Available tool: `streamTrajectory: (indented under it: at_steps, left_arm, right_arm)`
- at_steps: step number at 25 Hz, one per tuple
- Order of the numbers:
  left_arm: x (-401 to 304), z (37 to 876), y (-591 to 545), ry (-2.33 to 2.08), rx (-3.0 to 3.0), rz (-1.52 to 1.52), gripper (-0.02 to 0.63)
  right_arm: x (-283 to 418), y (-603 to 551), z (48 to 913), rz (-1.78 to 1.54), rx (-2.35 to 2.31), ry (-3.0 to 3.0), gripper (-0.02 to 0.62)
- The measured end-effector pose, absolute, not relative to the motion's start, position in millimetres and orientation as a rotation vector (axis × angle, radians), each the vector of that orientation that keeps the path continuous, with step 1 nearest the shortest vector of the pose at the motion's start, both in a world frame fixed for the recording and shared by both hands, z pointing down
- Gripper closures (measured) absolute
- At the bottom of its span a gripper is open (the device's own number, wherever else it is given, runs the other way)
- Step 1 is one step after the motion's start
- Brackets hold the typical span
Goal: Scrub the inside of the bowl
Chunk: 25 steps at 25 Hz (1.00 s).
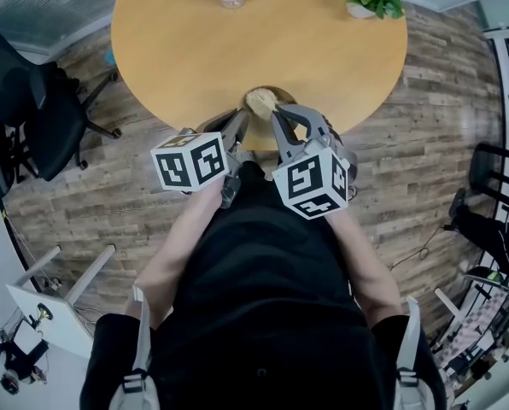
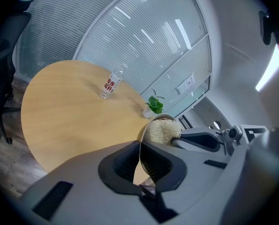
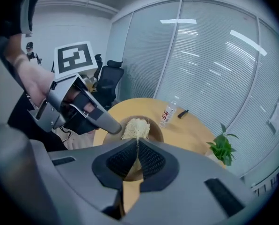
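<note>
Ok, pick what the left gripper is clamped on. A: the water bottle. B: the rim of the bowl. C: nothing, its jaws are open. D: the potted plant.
B: the left gripper's jaws are shut on the thin rim of the bowl; the bottle and the plant stand far off on the table.

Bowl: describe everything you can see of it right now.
The bowl is round, brown inside, with a thin rim, and it is at the near edge of the round wooden table. The left gripper is shut on its rim. A pale fibrous scrub pad, pinched by the right gripper, rests inside it.
</note>
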<state>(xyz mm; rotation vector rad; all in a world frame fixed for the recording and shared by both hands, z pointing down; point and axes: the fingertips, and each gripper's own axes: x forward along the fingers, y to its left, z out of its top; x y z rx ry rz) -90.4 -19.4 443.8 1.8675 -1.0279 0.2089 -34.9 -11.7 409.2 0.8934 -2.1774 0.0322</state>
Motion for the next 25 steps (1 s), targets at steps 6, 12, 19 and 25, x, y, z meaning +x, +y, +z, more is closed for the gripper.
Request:
streamTrajectory:
  at_steps: [6,12,19,25]
  left_arm:
    - [-92.4,437.5,-24.5,-1.039,1.9,0.185,0.586]
    - [-95.1,432.9,-27.2,-1.067,1.951,0.203,0.58]
    - [-99.6,430.6,-28.3,-1.124,1.978,0.223,0.58]
    - [-99.2,429.0,-28.7,-1.143,1.99,0.222,0.581]
  right_arm:
    - [-42.7,-16.6,428.1,0.124,0.889,-2.126,0.571]
    - [-49.7,-12.5,435.8,0.47,0.873,-2.253,0.571]
    - [-51.8,-11.2,425.2,0.92,0.871,-2.399,0.571]
    - [-46.0,-20.0,412.1,0.929,0.983,-2.452,0.571]
